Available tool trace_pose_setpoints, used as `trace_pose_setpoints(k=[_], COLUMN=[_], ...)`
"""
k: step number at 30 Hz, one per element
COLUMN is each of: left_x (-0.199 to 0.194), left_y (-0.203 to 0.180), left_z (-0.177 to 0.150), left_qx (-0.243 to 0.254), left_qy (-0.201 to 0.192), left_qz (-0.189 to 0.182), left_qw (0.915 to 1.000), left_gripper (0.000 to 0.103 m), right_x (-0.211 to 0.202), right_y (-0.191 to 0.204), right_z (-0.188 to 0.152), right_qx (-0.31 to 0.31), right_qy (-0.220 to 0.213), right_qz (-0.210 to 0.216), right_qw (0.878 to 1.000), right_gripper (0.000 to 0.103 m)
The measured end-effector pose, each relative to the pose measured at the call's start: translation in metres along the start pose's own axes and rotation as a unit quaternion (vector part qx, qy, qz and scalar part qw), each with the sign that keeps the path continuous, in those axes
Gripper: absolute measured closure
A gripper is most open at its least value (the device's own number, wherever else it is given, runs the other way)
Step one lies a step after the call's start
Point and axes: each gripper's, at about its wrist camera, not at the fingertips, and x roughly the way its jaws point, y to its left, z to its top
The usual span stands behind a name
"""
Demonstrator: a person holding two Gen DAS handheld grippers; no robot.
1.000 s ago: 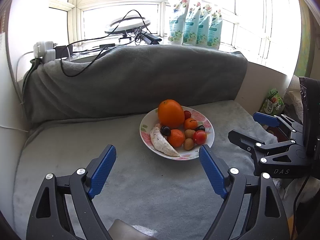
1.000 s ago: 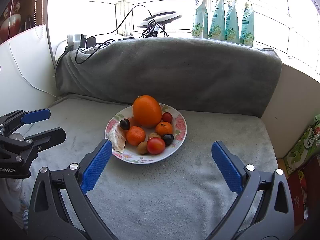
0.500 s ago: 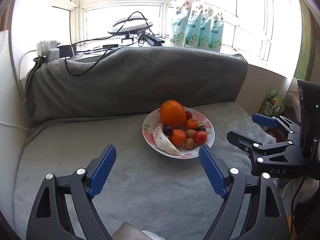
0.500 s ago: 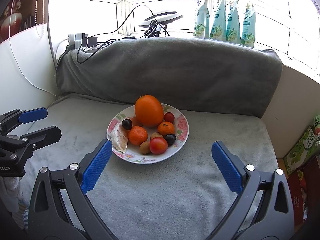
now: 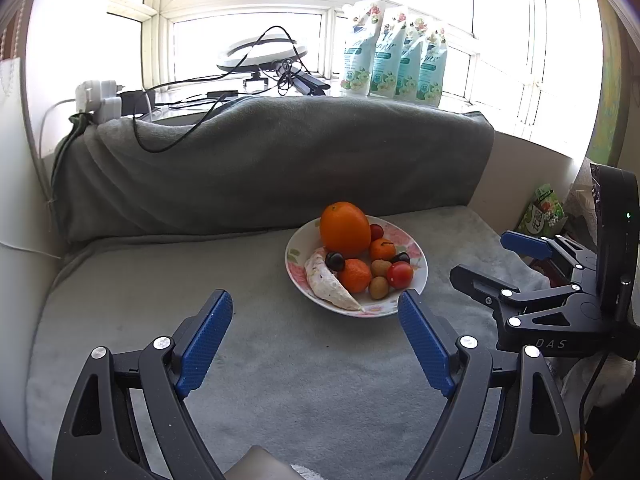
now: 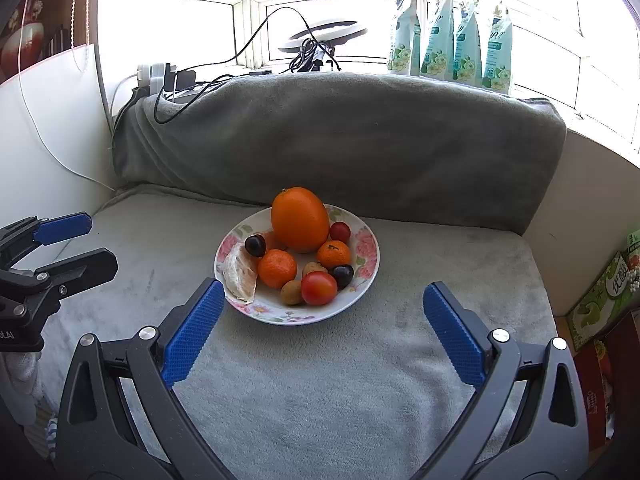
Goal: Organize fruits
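Jaws wide on both grippers, fruit plate (image 6: 362, 292) w/ blanket (image 6: 340, 140) behind.

Fruits (image 6: 300, 256) in plate (image 6: 366, 276) on blanket (image 6: 360, 380), pouches (image 6: 450, 32) behind

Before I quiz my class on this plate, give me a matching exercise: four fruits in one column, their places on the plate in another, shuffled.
Seen from the right wrist view.

1. big orange
2. red tomato
3. peeled segment
4. red cherry

A. left rim of the plate
B. just right of the big orange
C. back, tallest
D. front, beside a brown fruit

Pairs: 1-C, 2-D, 3-A, 4-B
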Motion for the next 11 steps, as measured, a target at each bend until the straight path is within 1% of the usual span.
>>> trace_pose_setpoints(k=[7, 11], left_x=[-0.0022, -0.0005], left_y=[-0.0001, 0.0022], left_z=[-0.0012, -0.0012], left_qx=[0.003, -0.001], left_qy=[-0.009, -0.005], left_qz=[0.001, -0.003], left_qw=[1.0000, 1.0000], left_gripper=[0.018, 0.018], right_x=[0.0028, 0.0053], right_y=[0.0002, -0.0020], right_z=[-0.0026, -0.0032], right_qx=[-0.002, -0.002], right_qy=[0.003, 0.006], right_qz=[0.000, -0.002], right_qw=[1.000, 1.000], right_gripper=[0.001, 0.001])
